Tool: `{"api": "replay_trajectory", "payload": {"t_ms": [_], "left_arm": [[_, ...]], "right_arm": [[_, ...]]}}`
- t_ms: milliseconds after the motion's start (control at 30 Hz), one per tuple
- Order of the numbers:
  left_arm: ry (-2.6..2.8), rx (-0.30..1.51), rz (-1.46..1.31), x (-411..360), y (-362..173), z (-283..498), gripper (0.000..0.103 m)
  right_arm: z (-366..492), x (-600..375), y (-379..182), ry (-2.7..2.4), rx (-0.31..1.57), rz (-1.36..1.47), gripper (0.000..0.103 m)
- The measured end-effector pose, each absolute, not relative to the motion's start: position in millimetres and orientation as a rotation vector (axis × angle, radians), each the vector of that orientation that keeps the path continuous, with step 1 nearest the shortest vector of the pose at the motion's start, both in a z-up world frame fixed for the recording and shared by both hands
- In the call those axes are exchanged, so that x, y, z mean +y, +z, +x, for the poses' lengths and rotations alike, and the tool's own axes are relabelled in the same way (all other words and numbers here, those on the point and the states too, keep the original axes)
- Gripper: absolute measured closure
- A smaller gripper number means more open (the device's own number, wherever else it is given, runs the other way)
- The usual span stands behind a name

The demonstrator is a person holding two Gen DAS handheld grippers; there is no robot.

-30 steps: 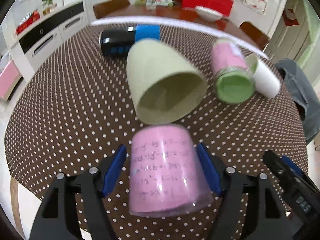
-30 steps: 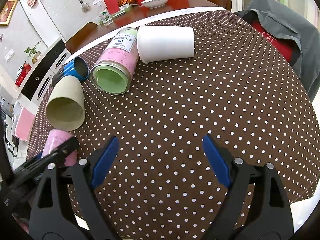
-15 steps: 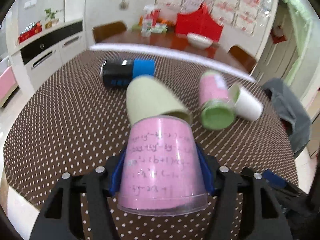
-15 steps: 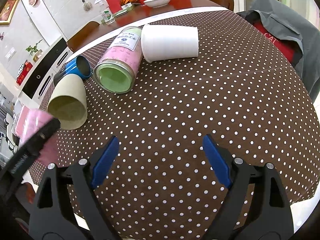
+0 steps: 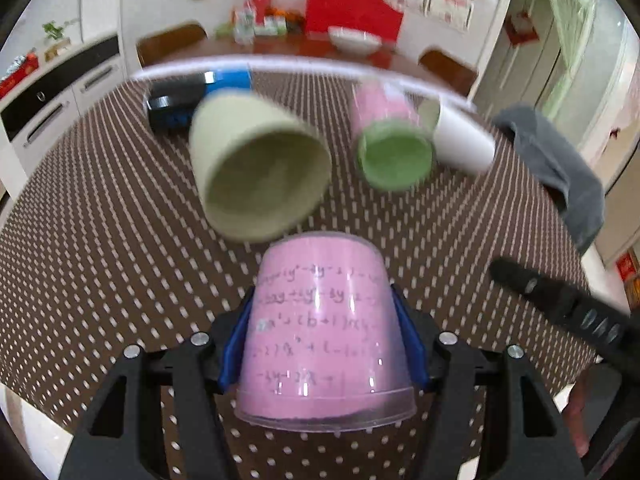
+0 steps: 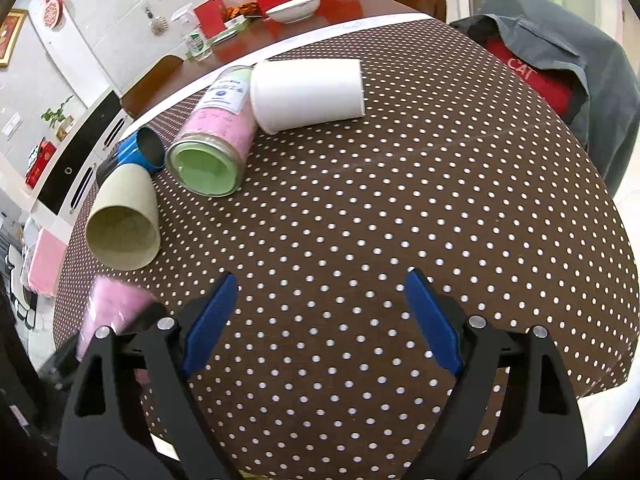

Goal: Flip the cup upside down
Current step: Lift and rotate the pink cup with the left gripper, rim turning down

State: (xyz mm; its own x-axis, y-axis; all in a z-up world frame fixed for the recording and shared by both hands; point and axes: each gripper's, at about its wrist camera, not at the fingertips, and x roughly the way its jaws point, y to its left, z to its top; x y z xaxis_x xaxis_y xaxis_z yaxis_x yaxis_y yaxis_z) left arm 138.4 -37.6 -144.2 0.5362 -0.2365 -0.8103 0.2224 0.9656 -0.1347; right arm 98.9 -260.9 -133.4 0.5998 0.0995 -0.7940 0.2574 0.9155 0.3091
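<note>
Now we grip pink cup [image 5: 326, 332] in left gripper [image 5: 324, 344], clamped both sides, mouth down over dotted table [image 6: 380, 208]. Right gripper [image 6: 320, 320] spread wide, holding nothing.

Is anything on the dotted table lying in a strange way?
Yes. Four containers lie on their sides: the beige cup, the pink glass jar with green lid, the white paper cup and the blue-black cup.

Beige cup [image 6: 122, 224], green-lidded jar [image 6: 212, 148] and white cup [image 6: 308, 94] crowd the bench's [image 6: 400, 220] far left; dotted cloth ahead of the right hand-held gripper [image 6: 320, 320] lies open.
</note>
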Motion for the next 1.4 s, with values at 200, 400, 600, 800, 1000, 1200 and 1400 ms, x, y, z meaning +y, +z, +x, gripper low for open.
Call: {"api": "replay_trajectory", "payload": {"t_ms": [200,400,600,800,1000,1200,1400], "left_arm": [[-0.166,1.043,0.018,-43,-146,158,0.038],[-0.156,1.136,-0.087,-38,-145,181,0.038],[-0.149,1.204,-0.123,-35,-143,199,0.038],[-0.132,1.255,-0.099,-36,-141,215,0.038],[-0.14,1.295,-0.097,-43,-144,233,0.039],[-0.129,1.239,-0.068,-51,-134,230,0.044],[-0.188,1.085,-0.03,-55,-114,204,0.044]], "right_arm": [[96,-266,-133,-0.097,0.929,0.426,0.019],[98,-269,-134,-0.101,0.93,0.436,0.019],[103,-271,-137,-0.094,0.94,0.446,0.019],[106,-275,-140,-0.094,0.941,0.456,0.019],[107,-281,-142,-0.091,0.941,0.464,0.019],[107,-283,-142,-0.09,0.94,0.464,0.019],[103,-278,-132,-0.078,0.909,0.439,0.019]]}}
